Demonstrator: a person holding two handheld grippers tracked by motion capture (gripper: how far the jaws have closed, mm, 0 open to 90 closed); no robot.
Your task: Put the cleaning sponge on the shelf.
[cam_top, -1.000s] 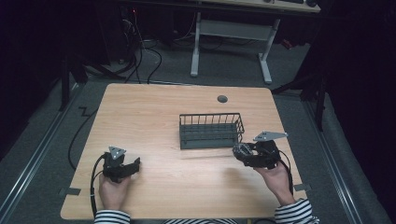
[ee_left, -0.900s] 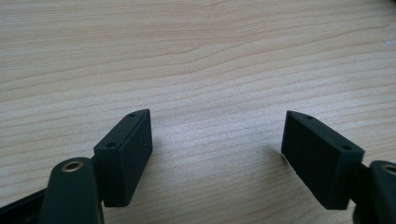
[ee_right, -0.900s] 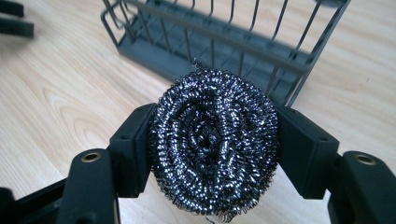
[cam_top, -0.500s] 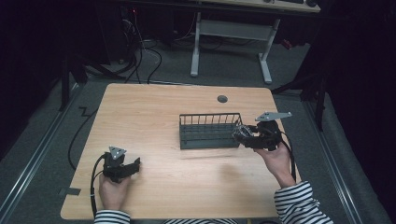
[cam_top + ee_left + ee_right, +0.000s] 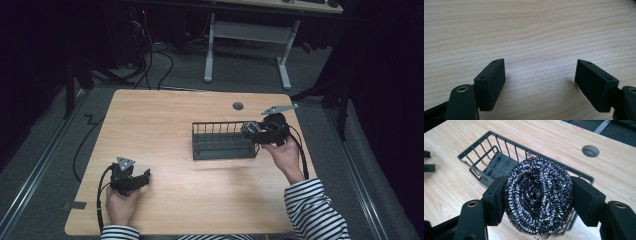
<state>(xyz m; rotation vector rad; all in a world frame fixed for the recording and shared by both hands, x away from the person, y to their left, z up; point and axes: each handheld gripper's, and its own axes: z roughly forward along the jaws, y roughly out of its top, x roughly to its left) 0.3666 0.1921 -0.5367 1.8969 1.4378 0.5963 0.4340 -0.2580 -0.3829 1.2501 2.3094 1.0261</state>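
Observation:
A round steel-wool scourer (image 5: 538,198) is clamped between the black jaws of my right gripper (image 5: 537,198). In the high view the right gripper (image 5: 254,131) hovers with the scourer (image 5: 250,130) over the right end of a dark wire basket (image 5: 220,141) that stands right of the table's middle. The basket (image 5: 486,161) looks empty in the right gripper view. My left gripper (image 5: 142,177) rests low at the table's front left, and in its own view the left gripper (image 5: 540,75) stands open over bare wood with nothing between its jaws.
The wooden table (image 5: 165,125) has a round cable hole (image 5: 238,106) at its back right, the same cable hole (image 5: 590,151) lying beyond the basket. A white desk frame (image 5: 250,37) and cables lie on the floor behind.
My right gripper has carried the scourer up and to the left, from the table's right side to above the basket's right end. The left gripper has stayed put.

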